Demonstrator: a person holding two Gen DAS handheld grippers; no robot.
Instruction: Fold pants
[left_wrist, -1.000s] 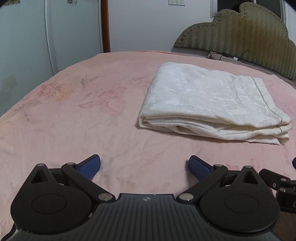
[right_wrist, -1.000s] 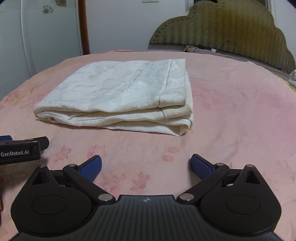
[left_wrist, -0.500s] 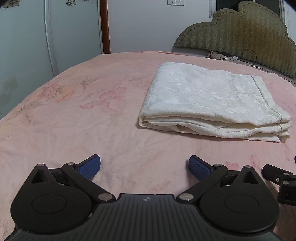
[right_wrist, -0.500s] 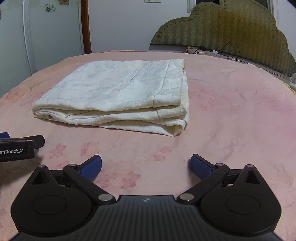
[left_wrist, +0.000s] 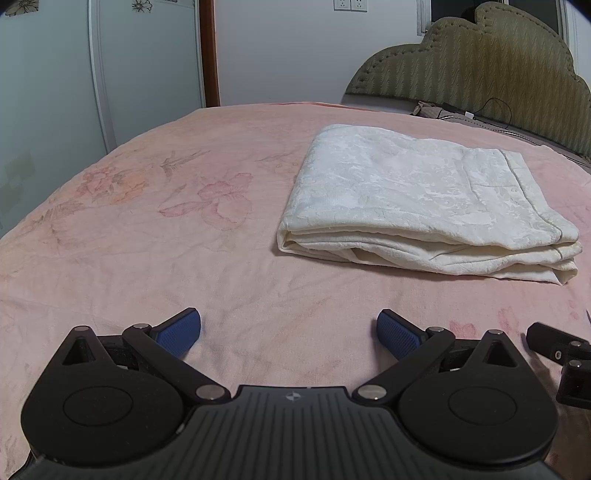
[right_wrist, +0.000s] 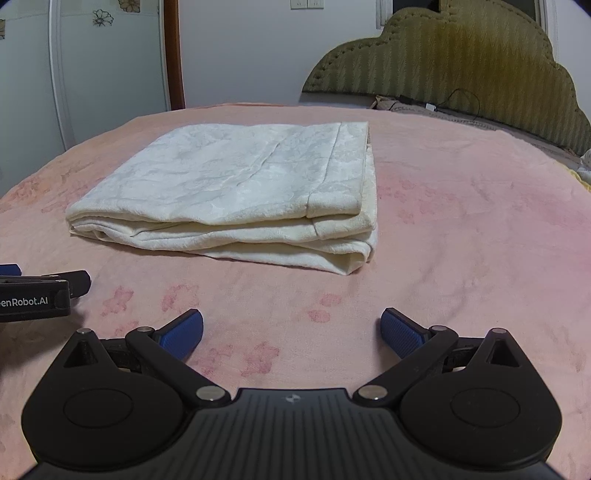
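The cream pants (left_wrist: 417, 195) lie folded into a flat rectangular stack on the pink floral bedspread (left_wrist: 147, 229), toward the padded headboard (left_wrist: 480, 62) and well ahead of both tools. The left gripper (left_wrist: 289, 328) hovers low over bare bedspread with its blue-padded fingers (left_wrist: 177, 329) spread wide and holding nothing. The right gripper (right_wrist: 291, 328) sits just beside it in the same wide, unloaded condition (no containers appear in either view).
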